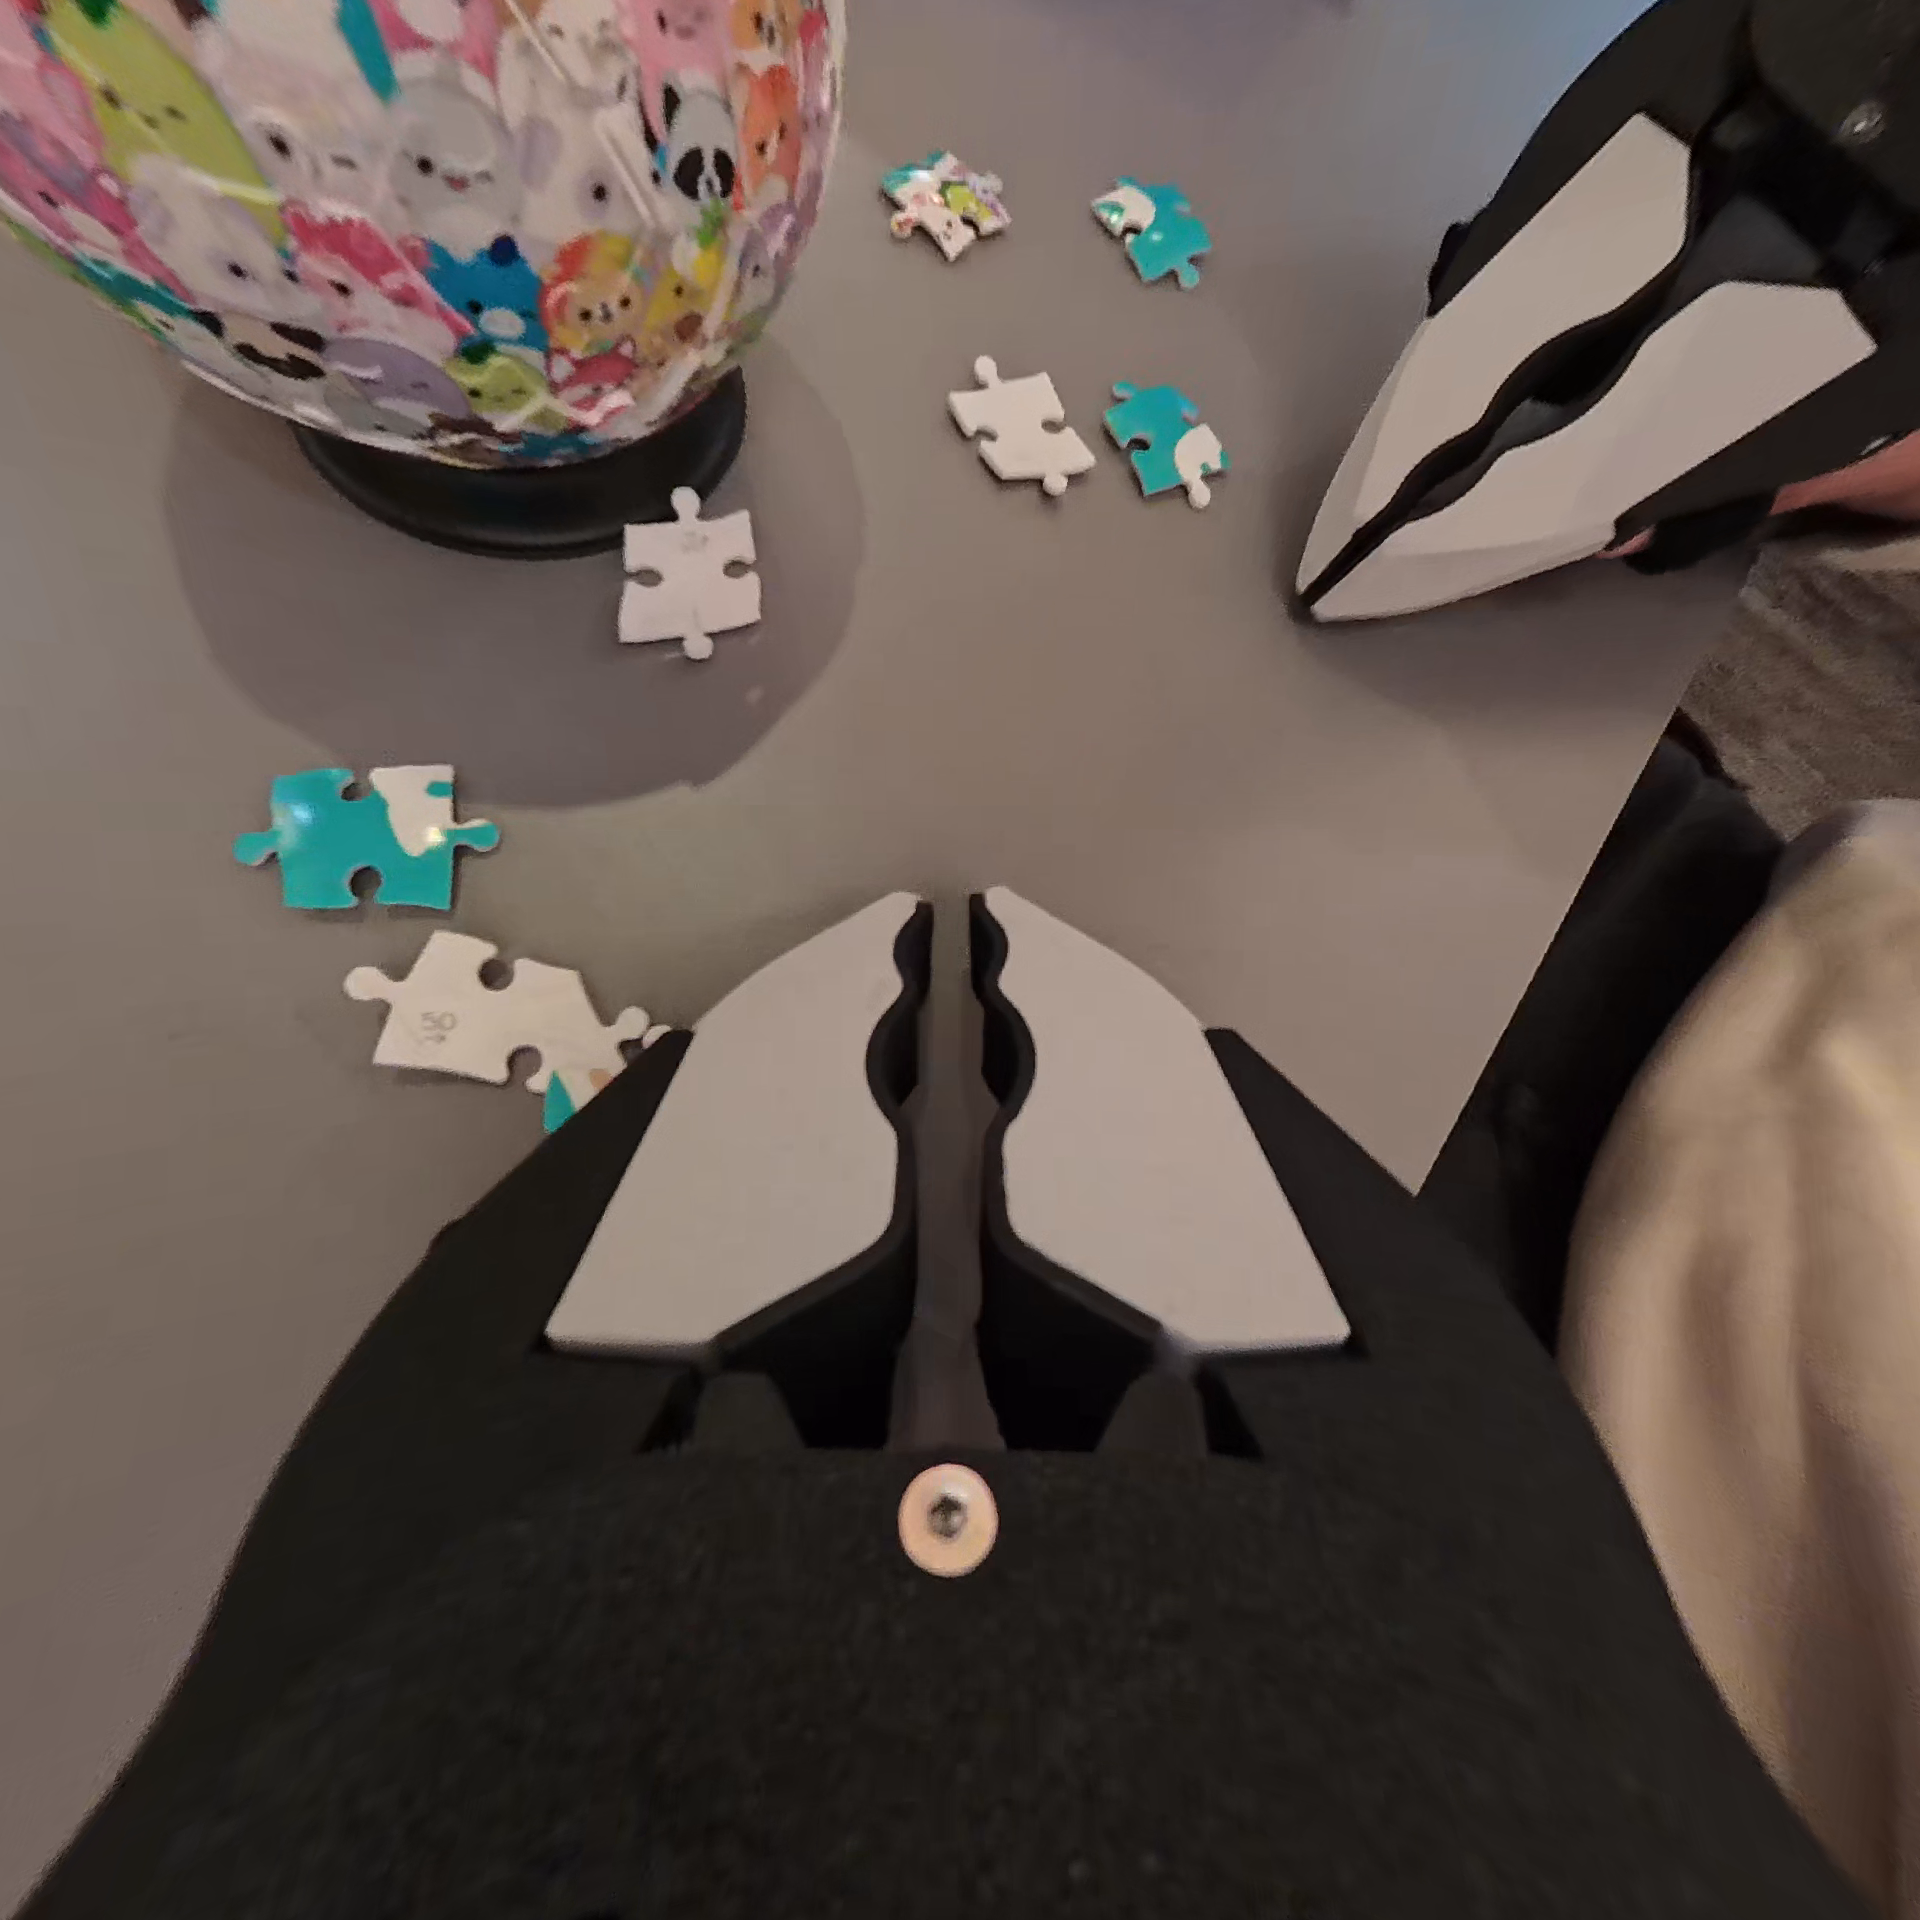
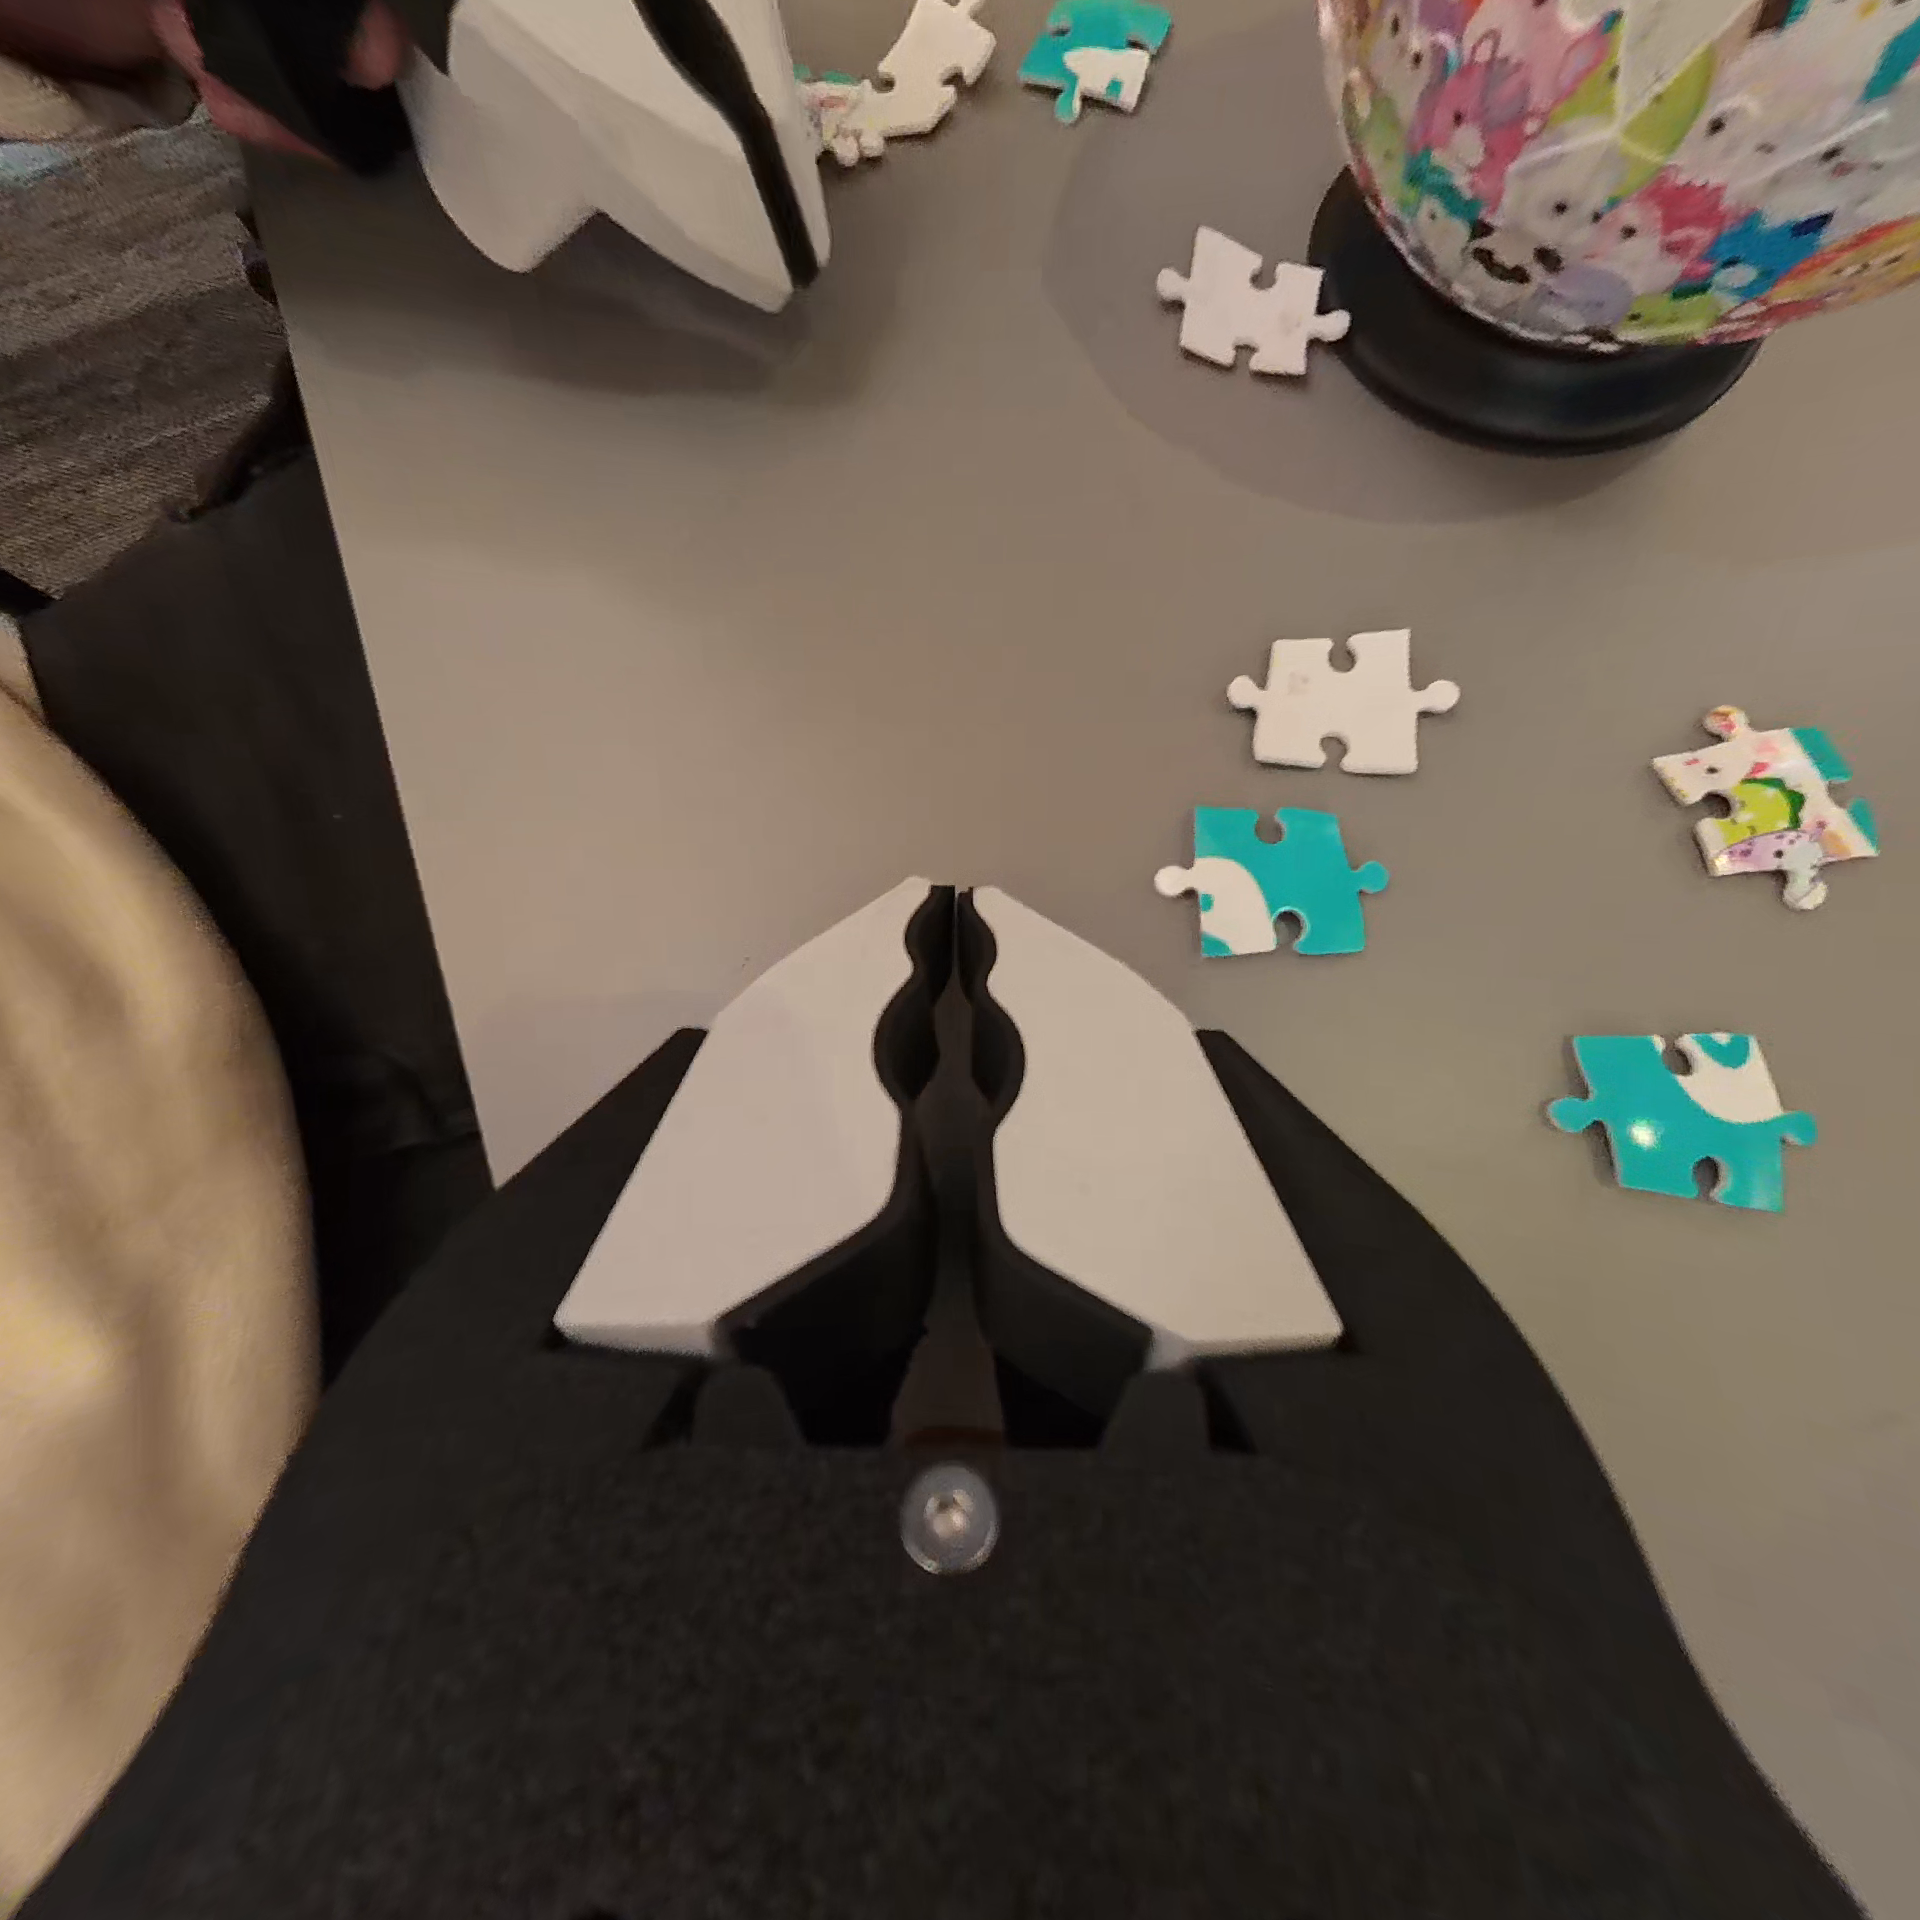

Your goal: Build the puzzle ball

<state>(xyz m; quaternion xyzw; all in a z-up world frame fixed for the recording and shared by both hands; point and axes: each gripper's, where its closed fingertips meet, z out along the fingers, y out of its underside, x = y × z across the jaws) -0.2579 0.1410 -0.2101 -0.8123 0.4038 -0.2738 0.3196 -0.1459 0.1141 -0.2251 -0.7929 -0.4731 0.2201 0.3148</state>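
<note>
The puzzle ball (image 1: 416, 208), a glossy sphere printed with crowded cartoon animals, sits on a round black stand (image 1: 520, 488) on the smooth matte grey table (image 1: 1039, 748). The ball's top lies outside both views.

Loose cardboard pieces with knobs and notches lie flat around it. A white piece (image 1: 689, 575), blank side up, touches the stand's rim. Another white piece (image 1: 1021, 428) lies just beside a teal piece (image 1: 1166, 442), with a patterned piece (image 1: 945, 203) and a second teal one (image 1: 1153, 231) beyond. Nearer the left gripper (image 1: 951, 904) lie a shiny teal pair (image 1: 364, 836) and a white joined pair (image 1: 488, 1023).

The left gripper's pale wavy-edged fingers stand slightly apart, holding nothing. The right gripper (image 2: 956, 891) has its tips pressed together, empty, above bare table near a teal piece.
</note>
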